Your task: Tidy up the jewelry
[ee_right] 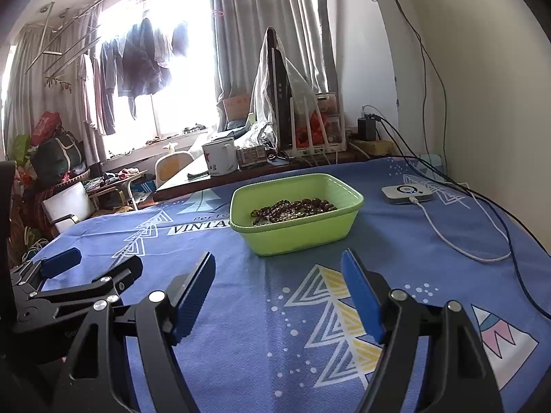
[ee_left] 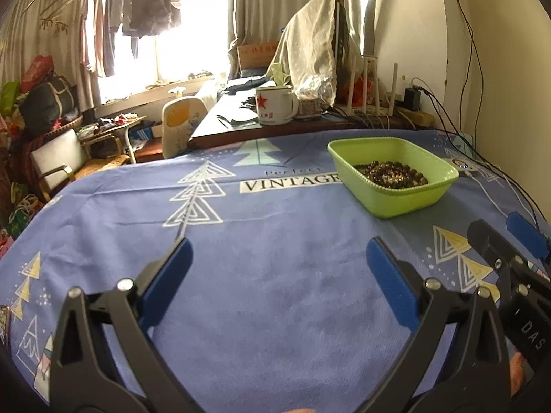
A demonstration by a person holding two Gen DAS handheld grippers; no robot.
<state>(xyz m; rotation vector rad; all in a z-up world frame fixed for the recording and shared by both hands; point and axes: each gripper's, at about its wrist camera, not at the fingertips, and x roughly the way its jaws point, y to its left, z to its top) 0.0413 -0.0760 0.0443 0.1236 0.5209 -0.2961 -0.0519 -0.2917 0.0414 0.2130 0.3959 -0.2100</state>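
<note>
A light green plastic basket (ee_left: 399,199) (ee_right: 310,234) stands on the blue patterned tablecloth (ee_left: 261,275) (ee_right: 261,309). Inside it lie strands of dark brown beads (ee_left: 391,172) (ee_right: 292,206). My left gripper (ee_left: 277,258) hovers over bare cloth, well short and left of the basket, its jaws wide open with nothing between them. My right gripper (ee_right: 279,272) is open too, empty, just in front of the basket. The right gripper's fingers (ee_left: 527,232) show at the right edge of the left wrist view. At the left of the right wrist view I see the left gripper's fingers (ee_right: 62,261).
A small white device (ee_right: 406,193) with a white cable (ee_right: 454,241) lies right of the basket, near black wires along the wall. Behind the cloth is a dark desk with a white mug (ee_left: 275,105) (ee_right: 220,158), a router and a cloth-covered monitor.
</note>
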